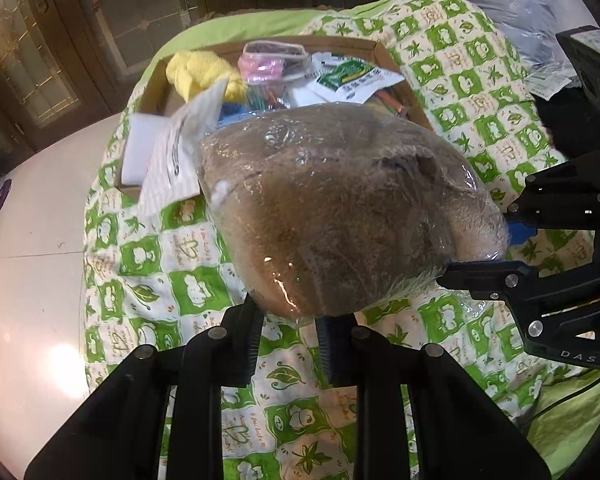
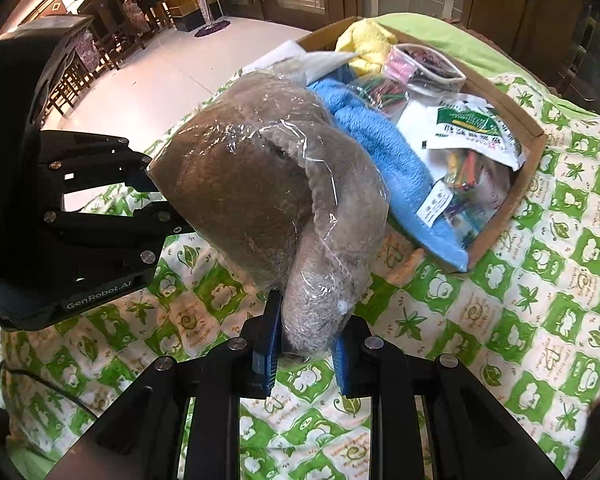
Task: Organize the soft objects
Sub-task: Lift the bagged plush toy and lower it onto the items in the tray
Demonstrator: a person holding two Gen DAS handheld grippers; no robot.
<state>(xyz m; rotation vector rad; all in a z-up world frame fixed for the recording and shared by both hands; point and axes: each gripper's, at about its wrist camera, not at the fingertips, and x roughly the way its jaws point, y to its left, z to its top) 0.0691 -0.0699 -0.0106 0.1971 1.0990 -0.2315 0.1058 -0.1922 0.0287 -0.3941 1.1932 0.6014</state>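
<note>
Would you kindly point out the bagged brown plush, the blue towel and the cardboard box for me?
bagged brown plush [image 2: 244,184], right wrist view, on its brown front face.
blue towel [image 2: 384,152], right wrist view, on the middle of its fold.
cardboard box [image 2: 534,140], right wrist view, on its near right rim.

The left tongs were built of matte black plastic, with four flat linkage bars fanning back toward the camera. Round silver rivets were set at the bar joints. The inner faces of the fingers were lined with ribbed blue pads. The right tongs were made the same way: black bars, silver pivot rivets and blue ribbed pads. On the body of the left unit, white lettering reading "GenRobot.AI" was printed, as was seen from the right wrist view. On the right unit, the letters "DAS" were marked in white, and a thin black cable was trailed beneath it.
</note>
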